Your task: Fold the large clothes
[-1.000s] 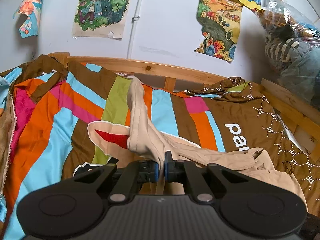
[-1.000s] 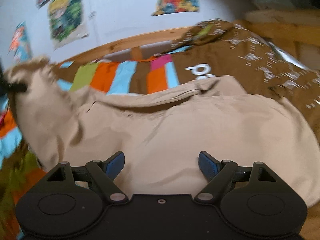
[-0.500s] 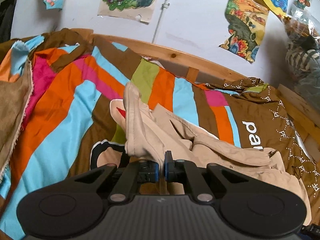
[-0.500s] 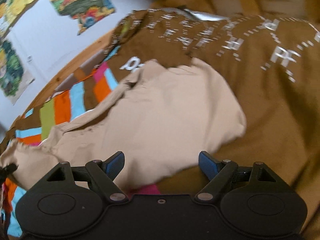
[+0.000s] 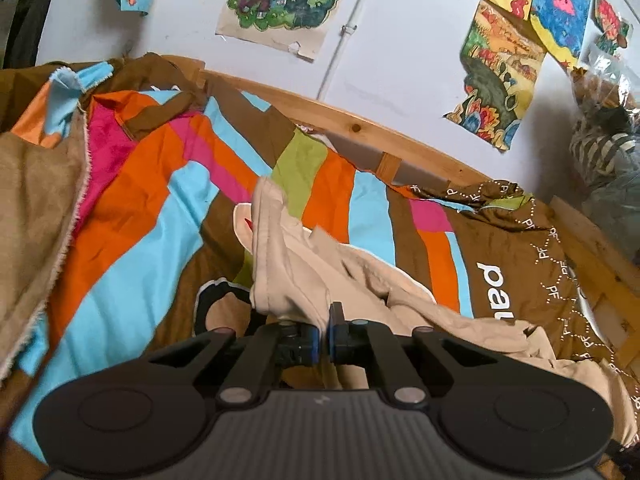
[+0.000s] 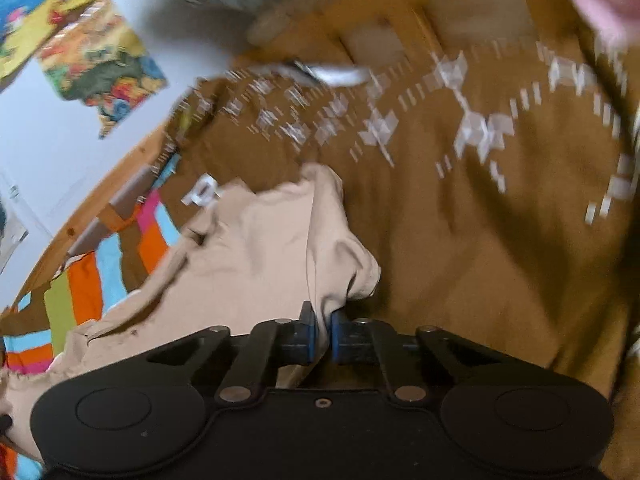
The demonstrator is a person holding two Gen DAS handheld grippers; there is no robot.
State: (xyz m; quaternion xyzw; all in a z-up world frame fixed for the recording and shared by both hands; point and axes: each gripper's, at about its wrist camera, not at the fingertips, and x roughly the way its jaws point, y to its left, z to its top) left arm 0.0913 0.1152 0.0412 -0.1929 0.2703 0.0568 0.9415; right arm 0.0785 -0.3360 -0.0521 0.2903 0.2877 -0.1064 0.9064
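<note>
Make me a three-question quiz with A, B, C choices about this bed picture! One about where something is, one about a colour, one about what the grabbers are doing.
1. Where does the garment lie?
A. on the striped bedcover
B. on the floor
C. on a chair

2. What colour is the garment?
A. blue
B. beige
C. black

3. What is the right gripper doing?
A. hanging wide open
B. holding a poster
C. pinching the garment

Answers: 1 A, the cloth is spread over the cover; 2 B, pale tan fabric; 3 C, fabric sits between its closed fingers, as with the left gripper.

One beige garment (image 5: 304,280), crumpled and bunched in loose folds, lies across the striped bed cover (image 5: 132,216), its far end (image 6: 280,236) resting on the brown section.
</note>
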